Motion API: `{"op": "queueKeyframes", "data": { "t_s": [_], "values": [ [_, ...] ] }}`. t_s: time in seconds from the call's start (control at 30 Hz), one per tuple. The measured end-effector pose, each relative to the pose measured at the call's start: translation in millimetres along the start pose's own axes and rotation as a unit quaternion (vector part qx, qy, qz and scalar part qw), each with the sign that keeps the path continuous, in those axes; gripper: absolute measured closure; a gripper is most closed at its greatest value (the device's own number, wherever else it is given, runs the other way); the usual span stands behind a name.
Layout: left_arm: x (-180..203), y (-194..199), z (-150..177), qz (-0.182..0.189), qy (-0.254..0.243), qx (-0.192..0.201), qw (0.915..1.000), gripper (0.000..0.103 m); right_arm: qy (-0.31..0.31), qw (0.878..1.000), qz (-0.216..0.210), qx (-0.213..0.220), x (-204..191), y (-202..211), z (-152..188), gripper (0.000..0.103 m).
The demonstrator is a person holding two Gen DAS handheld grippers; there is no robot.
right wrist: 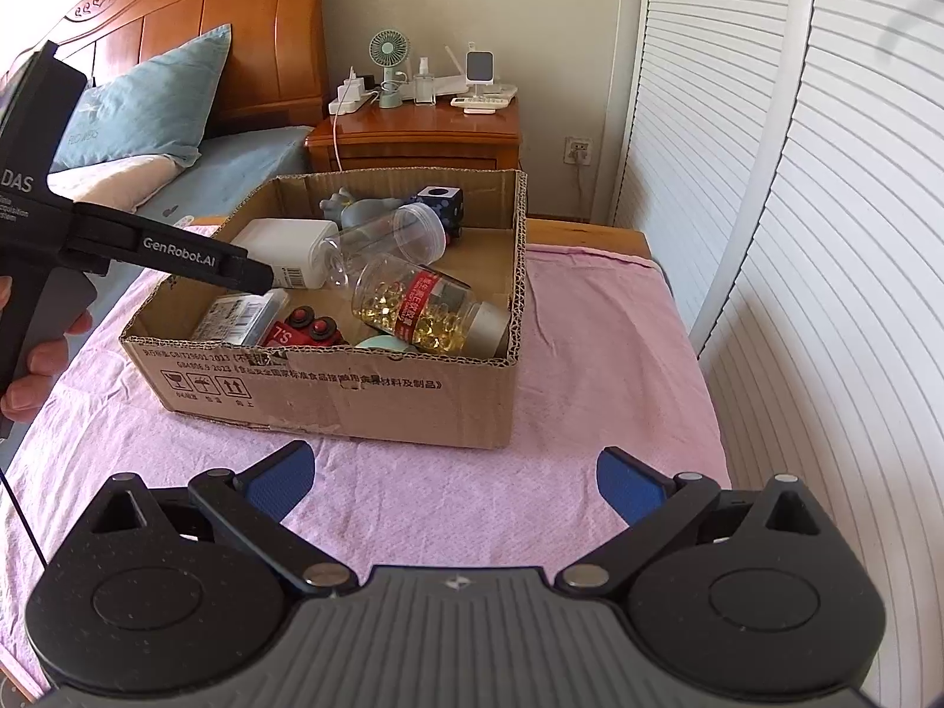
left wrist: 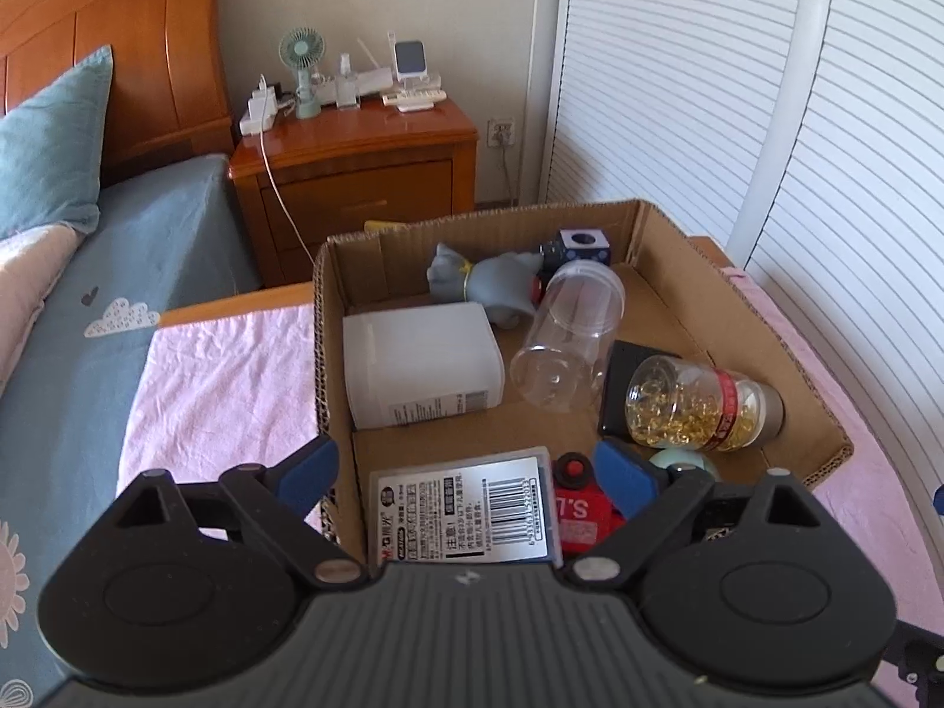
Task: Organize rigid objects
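Left wrist view: the left gripper (left wrist: 472, 466) hangs over the near end of a brown corrugated cardboard box (left wrist: 737, 307), its blue-padded jaws spread wide and gripping nothing. Between and below them lie a flat clear plastic case with a barcode label (left wrist: 466, 510) and a red toy block with black-and-red buttons (left wrist: 581, 498). Farther in lie a white rectangular plastic container (left wrist: 422, 363), a clear empty plastic jar on its side (left wrist: 566, 336), a clear bottle of golden capsules with a red label (left wrist: 702, 404) and a grey rubber animal figure (left wrist: 484, 280).

Right wrist view: the right gripper (right wrist: 457, 475) sits open and empty above a pink cloth (right wrist: 590, 413), short of the box, which rests on that cloth. A hand (right wrist: 41, 360) holds the left gripper over the box's left side.
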State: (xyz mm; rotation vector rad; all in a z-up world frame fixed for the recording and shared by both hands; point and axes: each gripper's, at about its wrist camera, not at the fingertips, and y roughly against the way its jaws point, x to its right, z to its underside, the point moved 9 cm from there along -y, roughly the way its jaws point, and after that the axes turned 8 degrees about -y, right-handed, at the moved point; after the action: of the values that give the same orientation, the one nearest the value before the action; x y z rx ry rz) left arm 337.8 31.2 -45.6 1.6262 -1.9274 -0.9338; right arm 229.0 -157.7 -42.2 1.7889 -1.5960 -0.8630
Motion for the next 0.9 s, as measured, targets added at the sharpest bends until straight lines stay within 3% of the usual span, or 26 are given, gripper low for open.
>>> {"op": "queueKeyframes", "data": {
  "t_s": [0.33,0.5,0.9],
  "values": [
    [5,75,-2,-0.018,-0.003,0.069,0.9975,0.001,-0.001,1.0,-0.003,0.008,-8,12,0,0.0],
    [6,110,8,-0.047,0.009,0.095,0.9943,0.001,-0.01,1.0,0.001,0.01,-11,21,1,0.0],
    [38,127,64,-0.072,0.013,0.018,0.9972,0.001,-0.036,0.999,0.025,0.0,-6,39,12,0.0]
  ]
}}
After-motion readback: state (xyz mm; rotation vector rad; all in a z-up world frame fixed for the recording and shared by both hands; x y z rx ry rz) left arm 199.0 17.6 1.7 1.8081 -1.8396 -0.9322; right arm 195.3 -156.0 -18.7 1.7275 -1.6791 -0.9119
